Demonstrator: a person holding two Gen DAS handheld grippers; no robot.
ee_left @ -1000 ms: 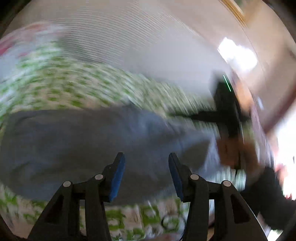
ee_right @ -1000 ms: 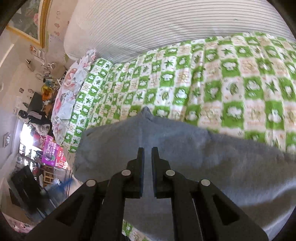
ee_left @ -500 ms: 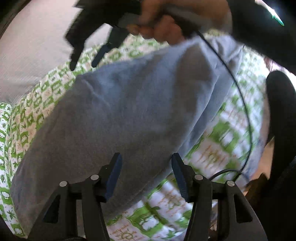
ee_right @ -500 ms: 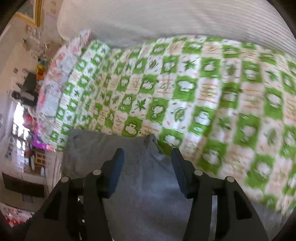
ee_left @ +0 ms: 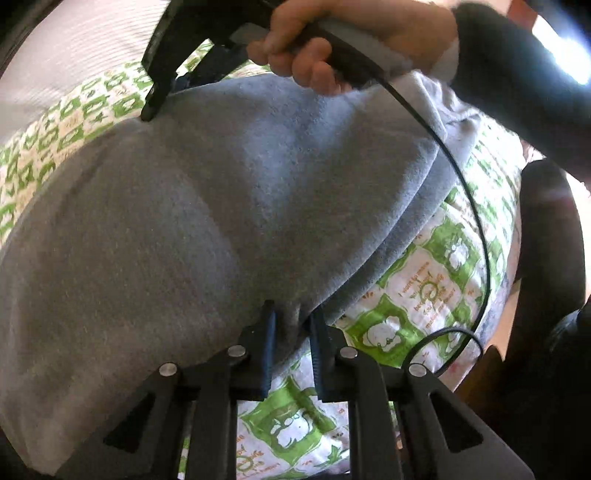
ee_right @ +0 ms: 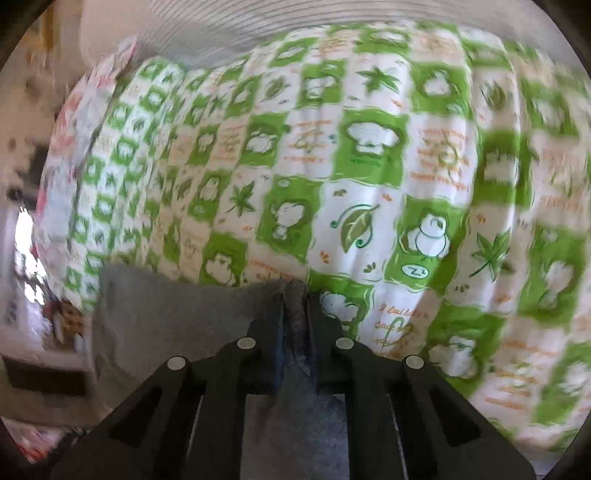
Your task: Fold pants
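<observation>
Grey pants [ee_left: 207, 206] lie folded lengthwise on a green-and-white patterned bedspread [ee_left: 424, 295]. My left gripper [ee_left: 291, 314] is shut on the near edge of the pants. My right gripper [ee_right: 294, 295] is shut on a corner of the pants [ee_right: 177, 314] at their far edge. In the left wrist view the right gripper [ee_left: 159, 96] shows at the top, held by a hand, its tips down on the far edge of the fabric.
A striped white cover [ee_right: 258, 29] lies beyond the bedspread. A floral pillow [ee_right: 85, 107] sits at the left. A black cable [ee_left: 476, 221] hangs from the right gripper over the bedspread. The bed edge is at the right in the left wrist view.
Both grippers were open half a second ago; both have closed on the pants. The left gripper moved down to the near edge, the right one to the far corner.
</observation>
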